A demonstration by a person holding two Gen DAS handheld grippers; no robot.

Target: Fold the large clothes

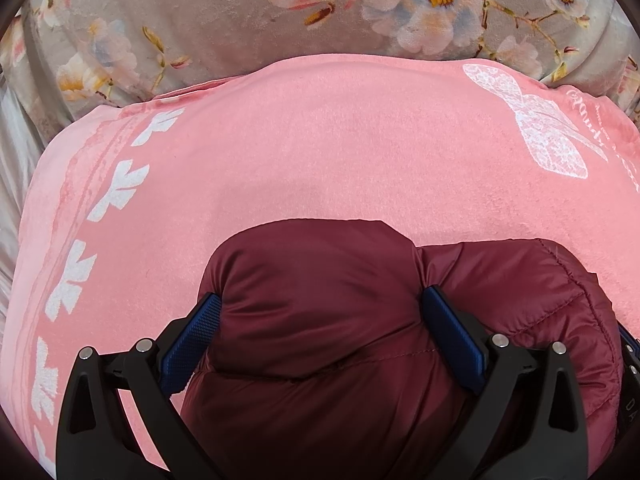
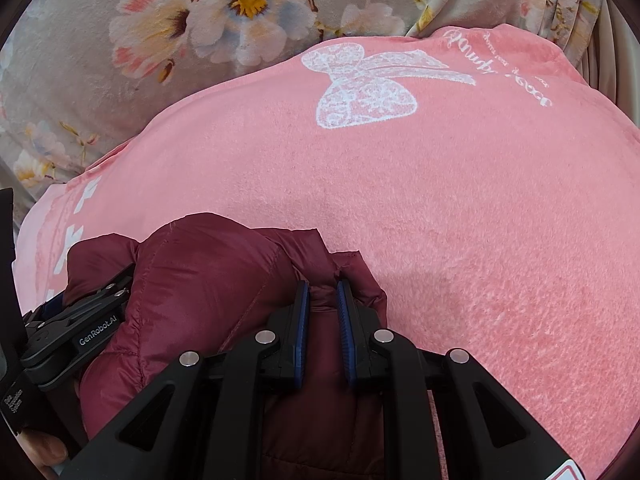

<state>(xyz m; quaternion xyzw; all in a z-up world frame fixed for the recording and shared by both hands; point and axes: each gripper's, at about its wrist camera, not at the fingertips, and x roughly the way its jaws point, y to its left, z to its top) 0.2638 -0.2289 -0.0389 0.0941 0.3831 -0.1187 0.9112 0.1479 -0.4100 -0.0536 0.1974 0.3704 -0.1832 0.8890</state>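
A dark red quilted puffer jacket (image 1: 320,320) is bunched up over a pink blanket (image 1: 320,140). My left gripper (image 1: 320,304) is closed on a thick fold of the jacket, its blue pads wide apart around the padding. In the right wrist view my right gripper (image 2: 323,292) is shut on a thin edge of the same jacket (image 2: 192,280), pads nearly together. The left gripper (image 2: 80,320) shows at the left of the right wrist view, close beside the right one.
The pink blanket (image 2: 440,200) has a white bow print (image 2: 360,88) and a white leaf border (image 1: 116,192). Behind it lies a grey floral cover (image 1: 200,12), also in the right wrist view (image 2: 120,60).
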